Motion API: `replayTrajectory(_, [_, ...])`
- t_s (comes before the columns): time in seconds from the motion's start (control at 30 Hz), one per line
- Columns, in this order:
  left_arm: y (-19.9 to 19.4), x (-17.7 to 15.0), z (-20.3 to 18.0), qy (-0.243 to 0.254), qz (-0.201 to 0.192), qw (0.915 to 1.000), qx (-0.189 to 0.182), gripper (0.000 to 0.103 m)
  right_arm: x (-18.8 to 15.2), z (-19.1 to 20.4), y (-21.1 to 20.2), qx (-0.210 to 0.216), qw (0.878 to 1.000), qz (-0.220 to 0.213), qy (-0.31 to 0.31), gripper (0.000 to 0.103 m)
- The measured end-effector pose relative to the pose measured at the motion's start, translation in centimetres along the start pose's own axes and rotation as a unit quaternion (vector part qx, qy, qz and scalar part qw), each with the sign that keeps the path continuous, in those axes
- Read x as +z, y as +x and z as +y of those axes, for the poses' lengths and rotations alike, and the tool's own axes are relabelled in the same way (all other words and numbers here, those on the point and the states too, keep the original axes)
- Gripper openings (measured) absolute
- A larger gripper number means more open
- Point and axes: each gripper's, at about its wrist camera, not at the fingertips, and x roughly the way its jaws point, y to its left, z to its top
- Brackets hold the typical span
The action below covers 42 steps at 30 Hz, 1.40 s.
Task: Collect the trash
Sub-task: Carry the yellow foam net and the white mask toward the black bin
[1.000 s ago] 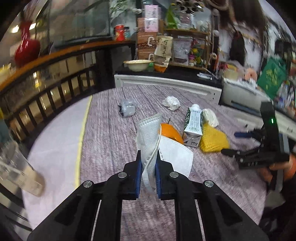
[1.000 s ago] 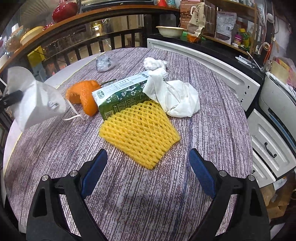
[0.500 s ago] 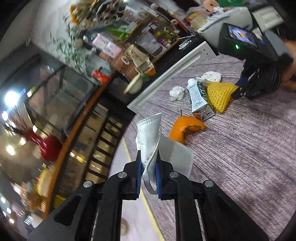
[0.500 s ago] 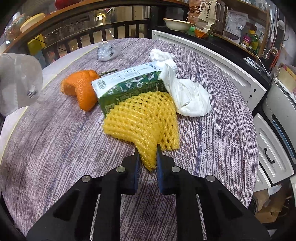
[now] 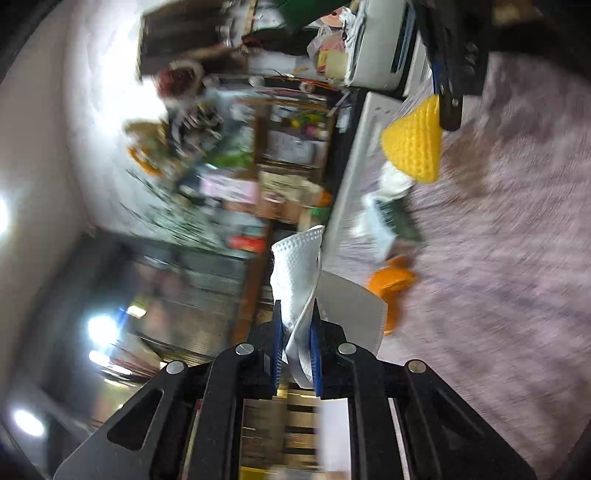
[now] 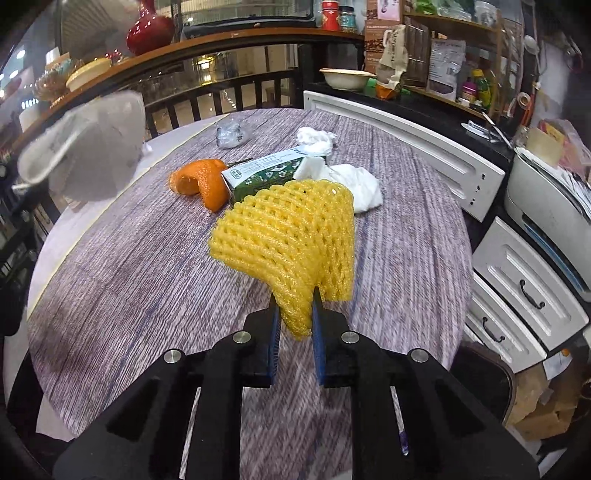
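My left gripper (image 5: 296, 345) is shut on a white face mask (image 5: 299, 273); its view is rolled sideways and blurred. The mask also shows in the right wrist view (image 6: 88, 147), held in the air at the left of the round table (image 6: 147, 280). My right gripper (image 6: 294, 319) is shut on a yellow foam fruit net (image 6: 291, 232) and holds it lifted above the table. The net also shows in the left wrist view (image 5: 415, 142). On the table lie an orange peel (image 6: 203, 181), a green and white carton (image 6: 266, 173), white tissue (image 6: 354, 184), a tissue ball (image 6: 314, 136) and a crumpled clear wrapper (image 6: 229, 131).
A wooden railing (image 6: 207, 70) curves behind the table with a red vase (image 6: 149, 29) on it. White cabinets with drawers (image 6: 517, 280) stand to the right. Shelves with a bowl (image 6: 347, 77) and packets are at the back.
The left gripper has rolled further sideways and swung away with the mask. The right gripper, shut on the yellow net, has lifted it off the table.
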Motion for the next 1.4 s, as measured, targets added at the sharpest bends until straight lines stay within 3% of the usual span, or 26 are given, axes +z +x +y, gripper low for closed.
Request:
replayTrajectory(0.03, [0.1,0.3,0.9,-0.029,0.005,0.9987,-0.041,0.013,-0.3,-0.3,-0.3,0.001,1.0,0.0,0.005,0.016])
replayTrajectory(0.13, [0.0,0.6,2.1,-0.066,0.011,0.9933,-0.094,0.013,-1.6,-1.3,-1.0,-0.001,1.0,0.002,0.021,0.016])
replayTrajectory(0.2, [0.3,0.8,3.4,-0.113,0.021,0.9785,-0.171,0.013,-2.3,-1.7,-1.5,-0.003,1.0,0.002,0.027,0.016])
replayTrajectory(0.23, [0.7,0.8,3.9,-0.137,0.025,0.9683,-0.207,0.013,-2.7,-1.8,-1.8,-0.004,1.0,0.001,0.03,0.016])
replayTrajectory(0.3, [1.6,0.7,5.4,-0.205,0.037,0.9352,-0.287,0.013,-3.2,-2.1,-2.3,-0.004,0.999,-0.004,0.037,0.016])
replayTrajectory(0.37, [2.4,0.4,5.8,-0.256,0.043,0.9045,-0.339,0.013,-3.6,-2.4,-3.0,0.0,0.999,-0.01,0.046,0.016])
replayTrajectory(0.53, [3.2,-0.2,3.9,-0.331,0.055,0.8555,-0.395,0.015,-5.0,-2.9,-4.1,0.008,0.998,-0.015,0.062,0.016])
replayTrajectory(0.57, [3.6,-0.2,3.4,-0.338,0.057,0.8492,-0.401,0.015,-5.2,-3.0,-4.3,0.008,0.998,-0.015,0.063,0.016])
replayTrajectory(0.67, [3.4,-0.3,1.7,-0.351,0.053,0.8423,-0.406,0.025,-5.9,-3.2,-4.8,0.007,0.998,-0.015,0.067,0.016])
replayTrajectory(0.73, [3.3,-0.6,1.1,-0.359,0.059,0.8389,-0.405,0.055,-6.3,-3.4,-5.0,0.006,0.997,-0.016,0.071,0.016])
replayTrajectory(0.8, [3.1,-1.1,1.1,-0.369,0.061,0.8345,-0.405,0.064,-6.5,-3.6,-5.1,0.006,0.997,-0.016,0.073,0.016])
replayTrajectory(1.07, [2.7,-1.9,0.6,-0.356,0.075,0.841,-0.401,0.061,-6.8,-3.8,-5.1,0.01,0.997,-0.016,0.077,0.016])
replayTrajectory(1.13, [2.5,-2.6,0.0,-0.359,0.083,0.8322,-0.414,0.075,-6.9,-3.9,-5.1,0.011,0.997,-0.016,0.078,0.016])
replayTrajectory(1.17, [2.6,-3.0,-0.3,-0.365,0.087,0.829,-0.415,0.076,-7.0,-4.0,-5.0,0.011,0.997,-0.015,0.079,0.016])
replayTrajectory(1.27, [2.4,-4.3,-0.8,-0.391,0.102,0.8226,-0.401,0.076,-7.1,-4.1,-4.8,0.012,0.996,-0.013,0.083,0.016])
replayTrajectory(1.4, [2.2,-5.0,0.6,-0.424,0.087,0.8177,-0.379,0.07,-7.1,-4.1,-4.7,0.012,0.996,-0.012,0.083,0.016])
